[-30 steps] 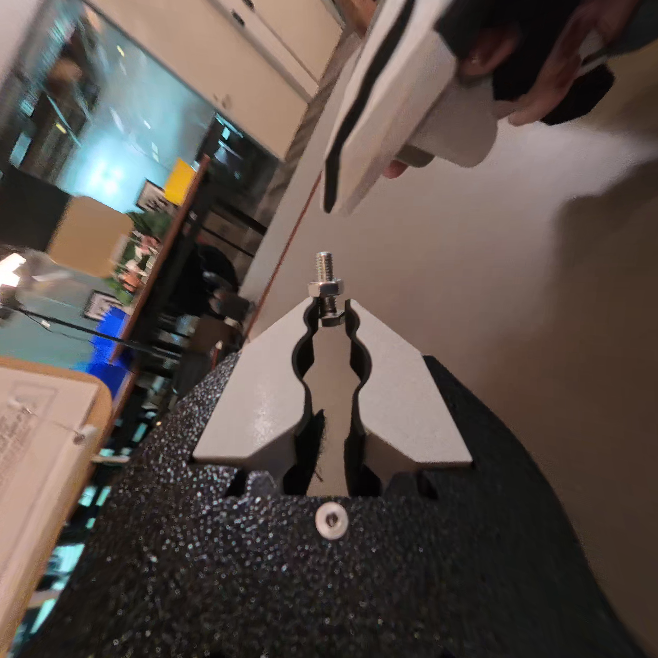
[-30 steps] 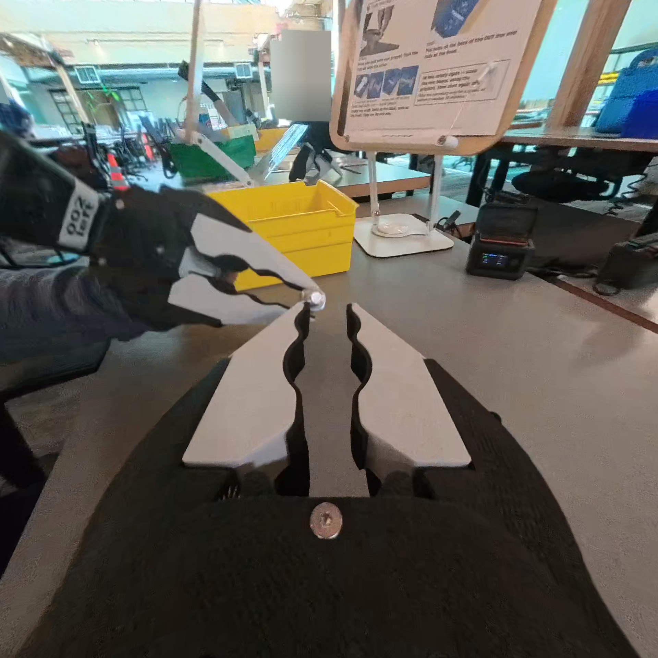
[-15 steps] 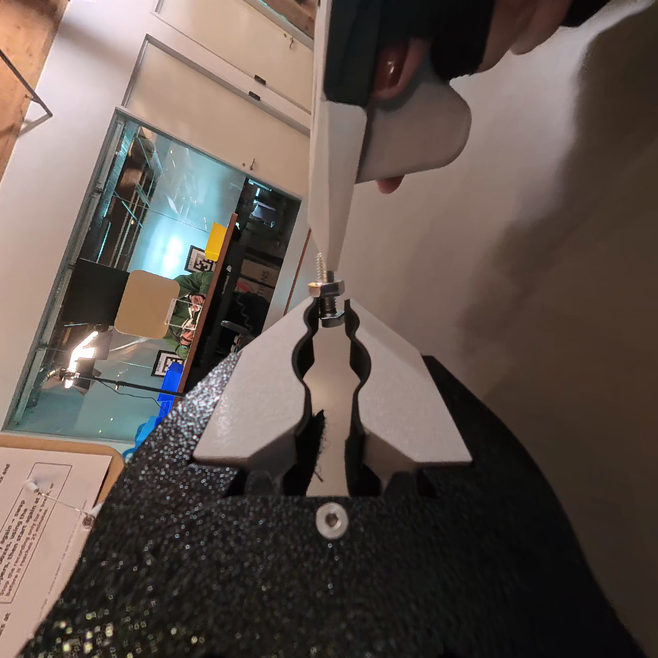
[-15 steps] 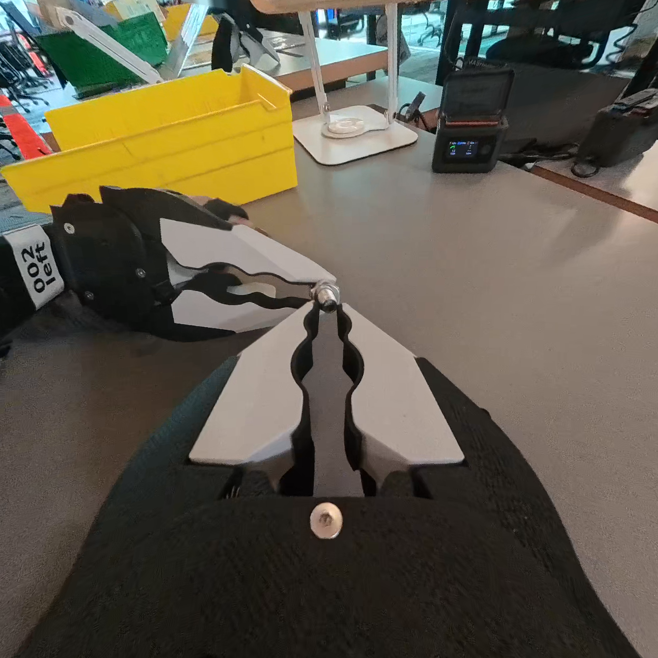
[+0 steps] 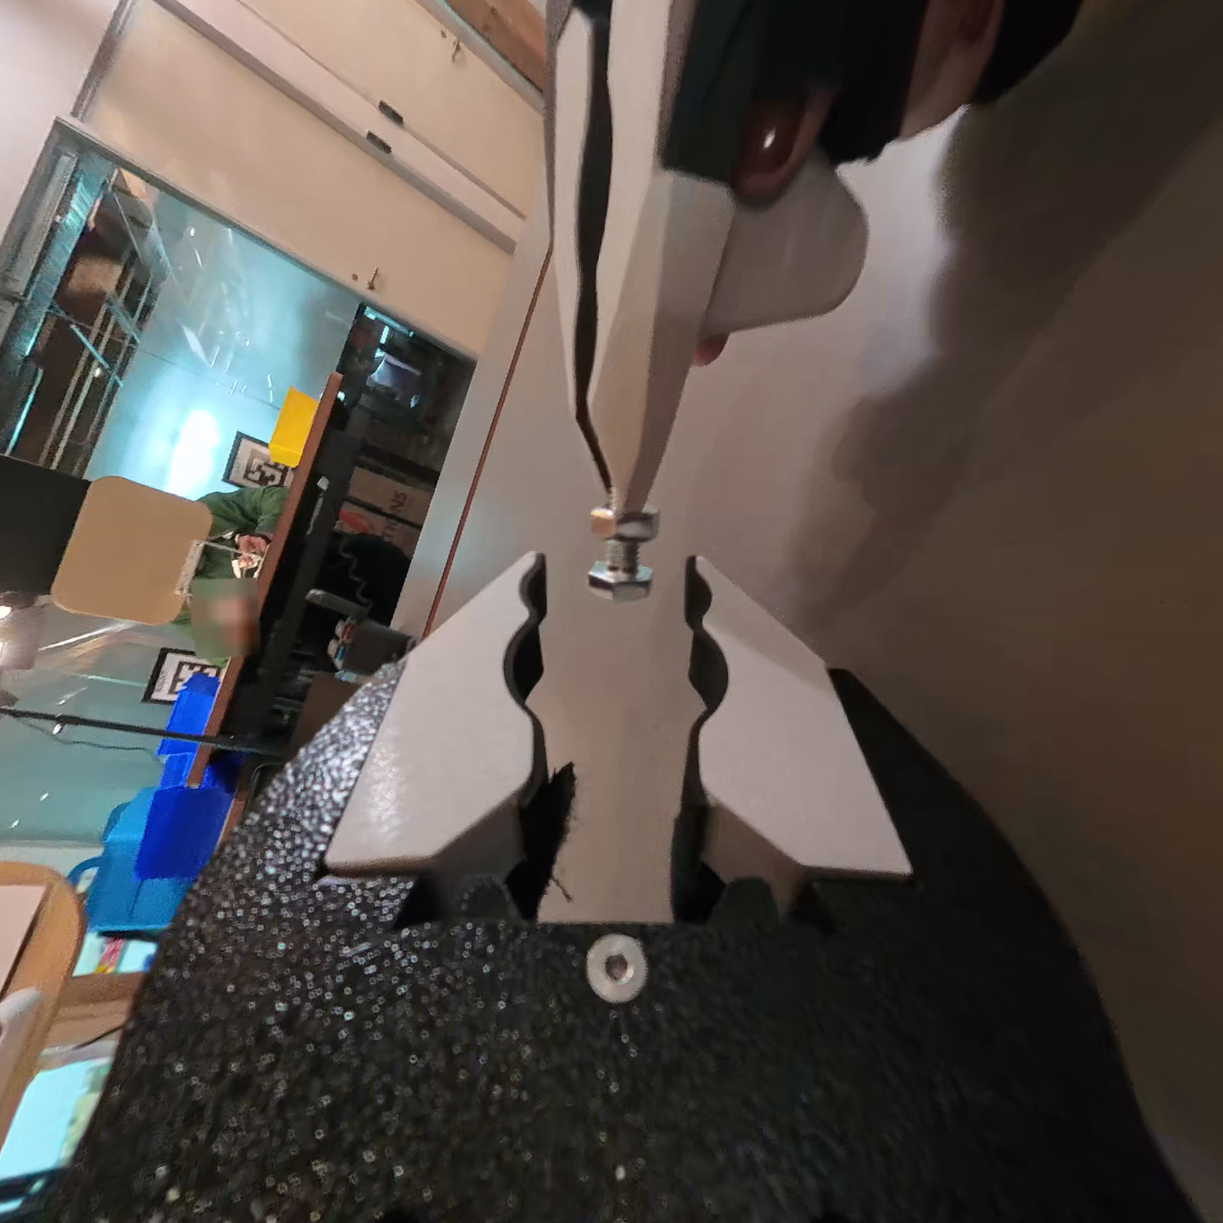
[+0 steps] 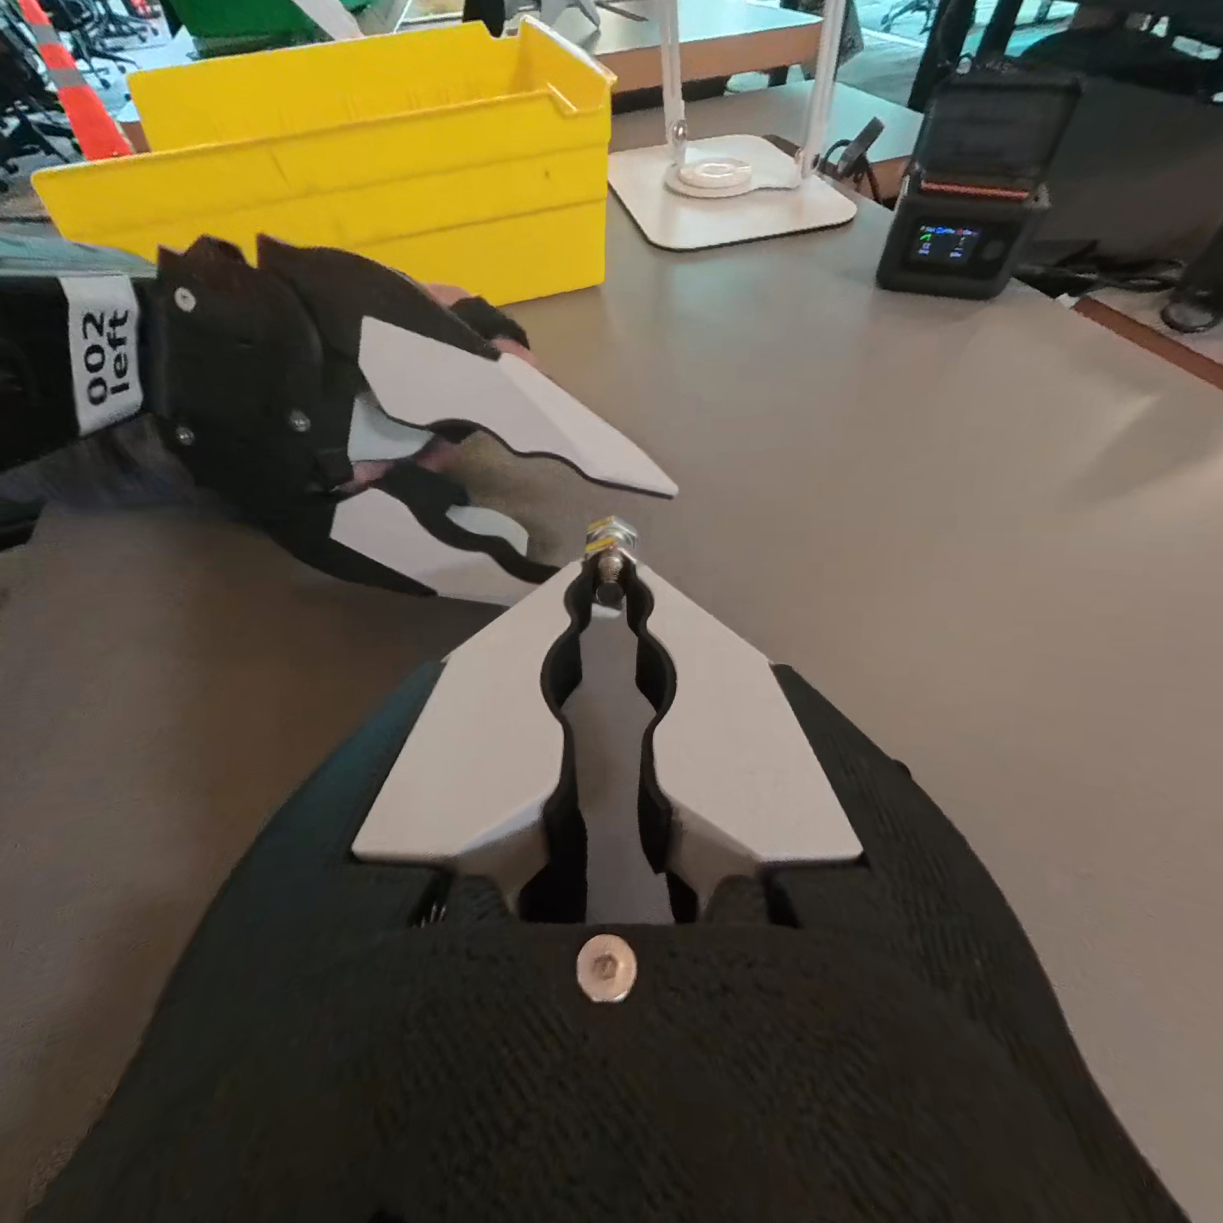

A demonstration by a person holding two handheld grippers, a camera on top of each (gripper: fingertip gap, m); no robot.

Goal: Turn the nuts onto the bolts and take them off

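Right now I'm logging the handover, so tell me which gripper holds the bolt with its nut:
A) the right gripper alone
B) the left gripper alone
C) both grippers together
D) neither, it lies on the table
A: the right gripper has its fingertips closed on the threaded end of the bolt, which carries the nut, while the left gripper stands open with gaps either side of the bolt head.

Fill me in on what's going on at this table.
A person works two handheld grippers over a grey table. The right gripper is shut on the threaded end of a small bolt with a nut on it. The left gripper is open, its fingers apart on either side of the bolt's head without gripping it. A yellow bin sits behind.
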